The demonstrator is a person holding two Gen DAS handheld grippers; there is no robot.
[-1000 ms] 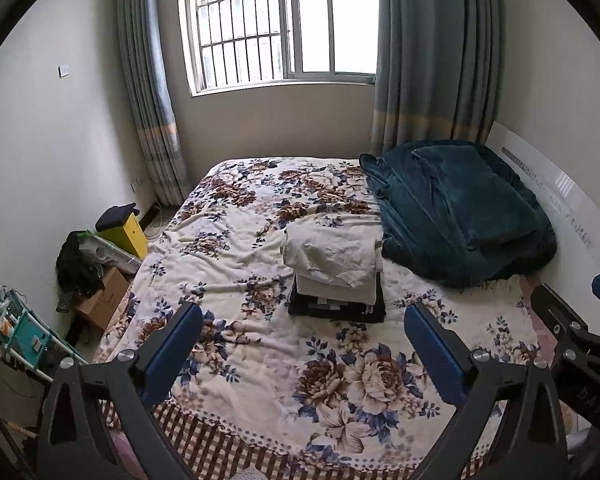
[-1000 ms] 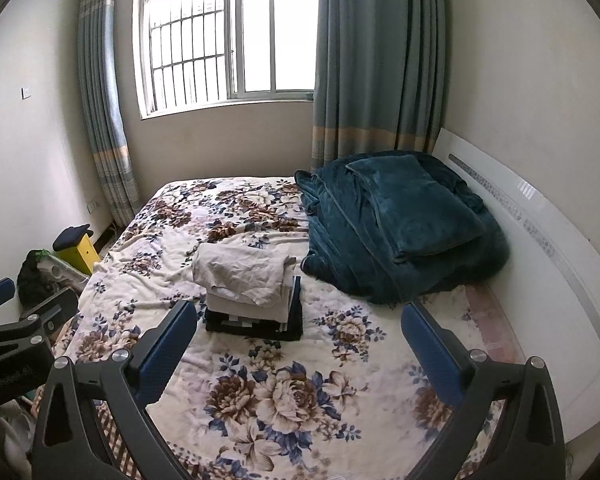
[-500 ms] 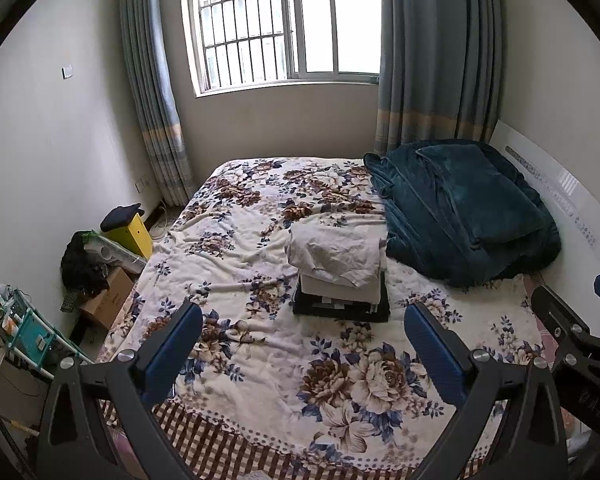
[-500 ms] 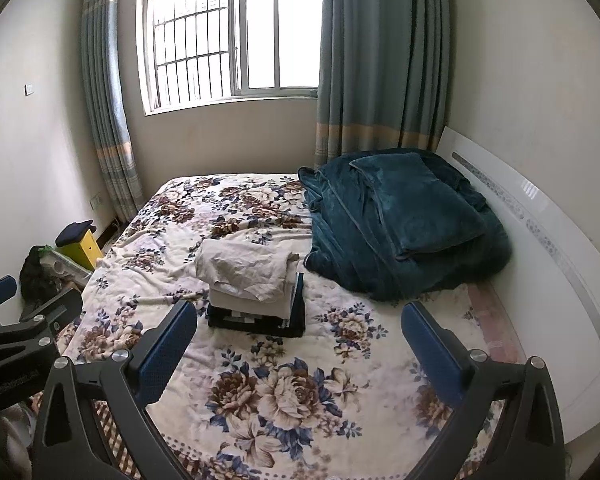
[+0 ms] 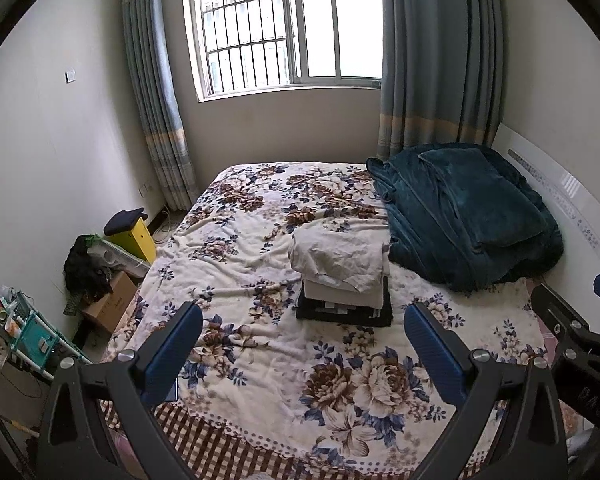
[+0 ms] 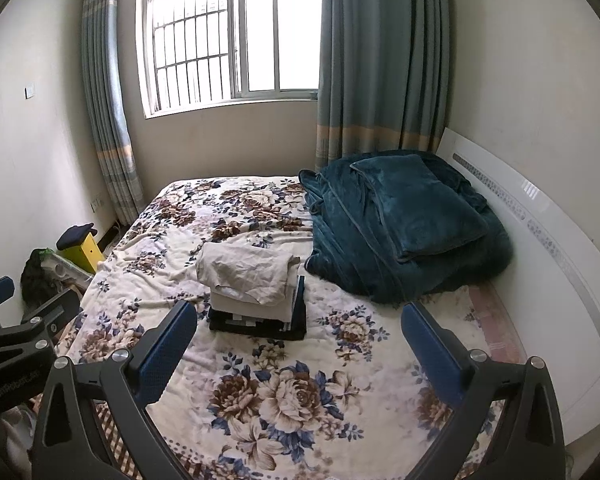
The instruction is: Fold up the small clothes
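Left wrist view: folded stack (image 5: 342, 280) sits finished mid-bed (image 5: 260, 360); left tongs (image 5: 302, 350) and right tongs (image 6: 298, 350) gape wide, empty; no unfolded garment visible.

Floral cream bedspread (image 5: 260, 360); teal blanket (image 5: 468, 216); beige-over-black clothes stack (image 5: 342, 280).

left gripper (image 5: 302, 344): black arms, blue ribbed pads, silver screws | right gripper (image 6: 299, 342): same build, faint white lettering lower left
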